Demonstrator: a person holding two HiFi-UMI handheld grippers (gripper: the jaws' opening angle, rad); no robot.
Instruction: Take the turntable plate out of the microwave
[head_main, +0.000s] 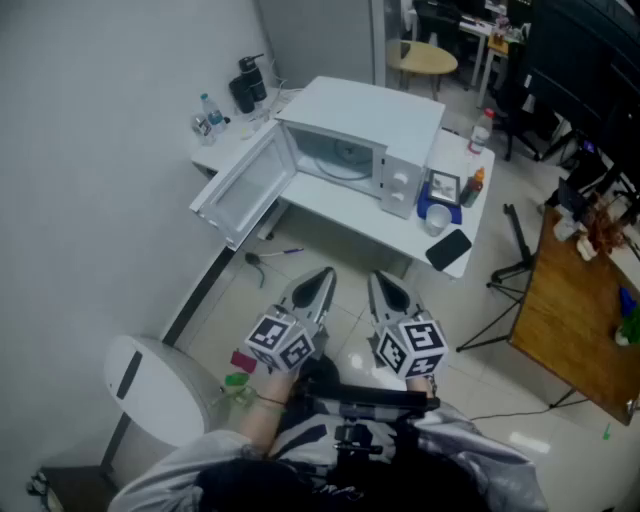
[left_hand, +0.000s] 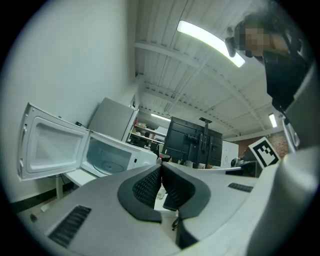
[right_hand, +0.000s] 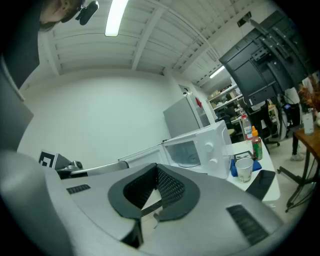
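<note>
With the left gripper (head_main: 318, 281) and right gripper (head_main: 386, 286) both closed on nothing, well away from the turntable plate (head_main: 346, 160) inside the open microwave (head_main: 372, 118), reaching in unopened risked shoving the plate rather than gripping it.

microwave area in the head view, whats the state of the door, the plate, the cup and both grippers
microwave door, open, swung wide
turntable plate, lying inside the microwave, not taken out yet
left gripper, fingers shut, nothing between them
right gripper, fingers shut, nothing between them
paper cup, upright beside the microwave
</note>
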